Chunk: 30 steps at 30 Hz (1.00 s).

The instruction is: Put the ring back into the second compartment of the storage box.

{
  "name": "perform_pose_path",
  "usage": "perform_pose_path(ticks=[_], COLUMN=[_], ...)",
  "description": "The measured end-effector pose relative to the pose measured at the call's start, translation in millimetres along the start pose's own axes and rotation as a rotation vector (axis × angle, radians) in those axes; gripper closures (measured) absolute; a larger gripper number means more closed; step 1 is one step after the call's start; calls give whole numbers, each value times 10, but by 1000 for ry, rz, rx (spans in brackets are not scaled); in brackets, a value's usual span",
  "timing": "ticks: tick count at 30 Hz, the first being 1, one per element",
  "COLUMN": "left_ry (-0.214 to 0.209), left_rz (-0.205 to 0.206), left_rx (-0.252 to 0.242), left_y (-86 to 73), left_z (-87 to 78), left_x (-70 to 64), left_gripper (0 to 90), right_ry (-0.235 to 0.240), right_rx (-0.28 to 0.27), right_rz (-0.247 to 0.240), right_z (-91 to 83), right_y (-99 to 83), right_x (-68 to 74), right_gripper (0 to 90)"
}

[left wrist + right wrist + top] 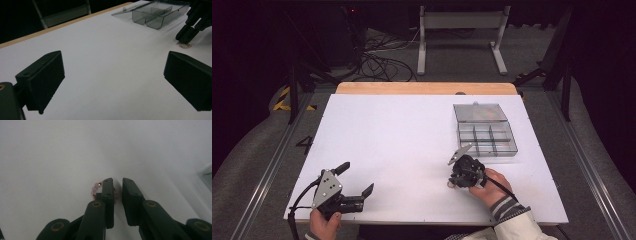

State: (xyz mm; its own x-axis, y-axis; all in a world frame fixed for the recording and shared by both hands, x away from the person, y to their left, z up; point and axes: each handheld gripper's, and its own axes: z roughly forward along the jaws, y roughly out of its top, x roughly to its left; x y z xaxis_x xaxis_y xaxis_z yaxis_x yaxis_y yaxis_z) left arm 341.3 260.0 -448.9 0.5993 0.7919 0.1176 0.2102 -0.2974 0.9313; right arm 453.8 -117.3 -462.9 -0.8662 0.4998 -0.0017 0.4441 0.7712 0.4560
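A small bracelet of pink and gold beads [94, 189] lies flat on the white table [402, 135]. My right gripper [117, 182] points straight down on it, tips at the table. Its jaws stand a narrow gap apart, the left jaw inside the bead loop, with one strand of beads in the gap. In the high view the right gripper [452, 183] sits just in front of a clear compartment box [513, 148]. My left gripper [356, 179] rests at the near left of the table, open wide with nothing between its jaws. From the left gripper view [112, 75] the right gripper [184, 40] shows above the bracelet [185, 45].
The clear box has several compartments, and its lid [479, 113] lies open toward the far side. A wooden table edge [427, 88] runs along the back. Cables and a metal stand [460, 30] sit on the floor beyond the table.
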Motion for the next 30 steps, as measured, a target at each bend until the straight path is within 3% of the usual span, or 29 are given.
perform_pose_path(ticks=[22, 30], left_ry=[-3, -2], left_rz=[-7, -5], left_rx=[-1, -2], left_y=[-1, 0], left_z=[-6, -8], left_x=[-5, -4], left_gripper=[38, 38], right_ry=[-4, -22], right_rx=[3, -48], right_rz=[19, 8], right_z=[13, -88], right_y=[-2, -7], right_x=[12, 20], right_gripper=[866, 866])
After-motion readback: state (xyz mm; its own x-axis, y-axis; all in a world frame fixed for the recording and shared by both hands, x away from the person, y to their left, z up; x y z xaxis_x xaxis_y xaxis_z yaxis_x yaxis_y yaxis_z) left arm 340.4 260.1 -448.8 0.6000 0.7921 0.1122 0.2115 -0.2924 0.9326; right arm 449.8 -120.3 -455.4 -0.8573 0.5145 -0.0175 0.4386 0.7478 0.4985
